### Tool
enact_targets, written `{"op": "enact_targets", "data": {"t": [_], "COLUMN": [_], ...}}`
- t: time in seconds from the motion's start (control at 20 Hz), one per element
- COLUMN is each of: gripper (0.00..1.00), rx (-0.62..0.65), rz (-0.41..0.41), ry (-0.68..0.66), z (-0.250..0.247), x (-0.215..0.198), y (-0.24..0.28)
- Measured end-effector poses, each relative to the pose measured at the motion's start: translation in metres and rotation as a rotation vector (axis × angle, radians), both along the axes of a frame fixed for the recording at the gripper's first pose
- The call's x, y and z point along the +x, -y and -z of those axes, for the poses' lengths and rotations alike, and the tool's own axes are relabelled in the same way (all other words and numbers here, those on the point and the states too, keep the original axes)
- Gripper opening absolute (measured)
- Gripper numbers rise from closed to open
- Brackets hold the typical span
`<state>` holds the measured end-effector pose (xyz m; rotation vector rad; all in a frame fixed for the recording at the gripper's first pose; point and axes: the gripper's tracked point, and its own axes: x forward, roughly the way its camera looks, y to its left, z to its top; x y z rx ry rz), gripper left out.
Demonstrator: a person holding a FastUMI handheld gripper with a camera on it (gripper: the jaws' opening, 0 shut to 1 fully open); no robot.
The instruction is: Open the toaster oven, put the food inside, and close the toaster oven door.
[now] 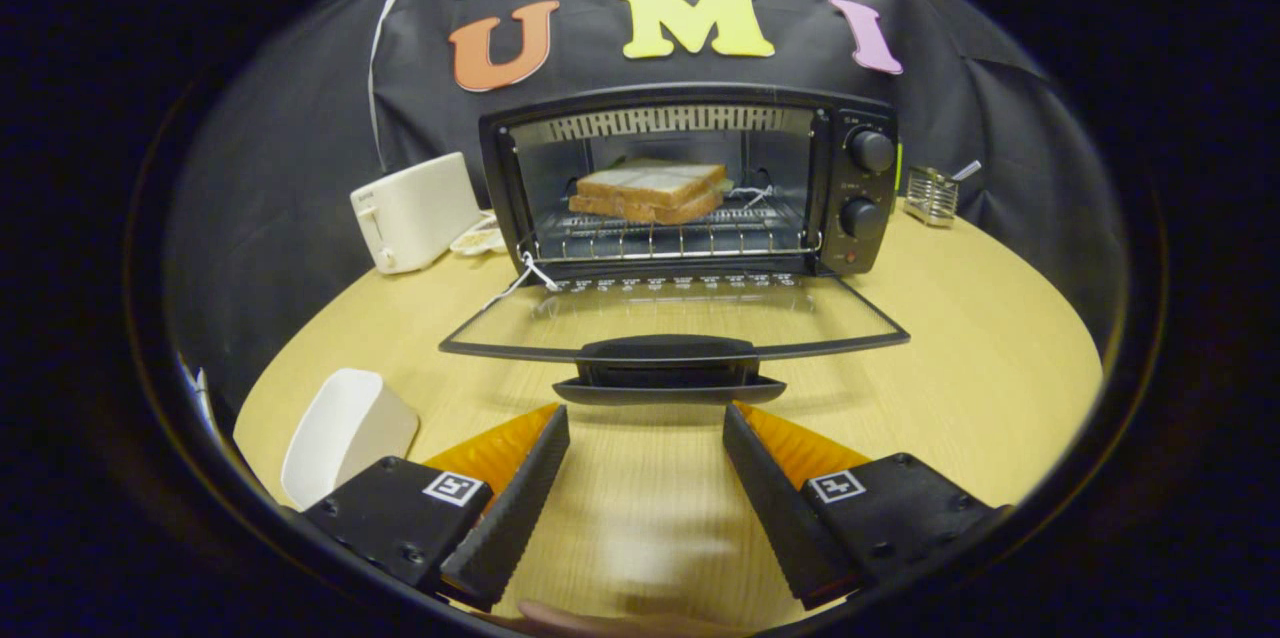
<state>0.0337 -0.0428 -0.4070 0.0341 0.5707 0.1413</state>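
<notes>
A black toaster oven [690, 180] stands at the back of the round wooden table [960, 388]. Its glass door [672, 322] hangs fully open, lying flat toward me, and the door's handle [668, 370] sits just ahead of my fingertips. Inside, a sandwich of sliced bread [650, 191] rests on the wire rack [680, 236]. My gripper [646, 413] is open, fingers spread wide just above the table, with nothing between them. The fingertips sit slightly below and in front of the door handle, not touching it.
A white toaster [412, 211] stands left of the oven, with a small plate [482, 238] beside it. A white rectangular dish [345, 433] lies on the table near my left finger. A small metal rack [932, 194] stands right of the oven.
</notes>
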Motion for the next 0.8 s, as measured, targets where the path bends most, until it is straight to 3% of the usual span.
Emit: {"op": "enact_targets", "data": {"t": [0.6, 0.8], "gripper": [1.00, 1.00], "rx": [-0.004, -0.040], "rz": [-0.010, -0.008], "ry": [0.283, 0.304], "z": [-0.052, -0.087], "x": [0.008, 0.024], "y": [-0.002, -0.006]}}
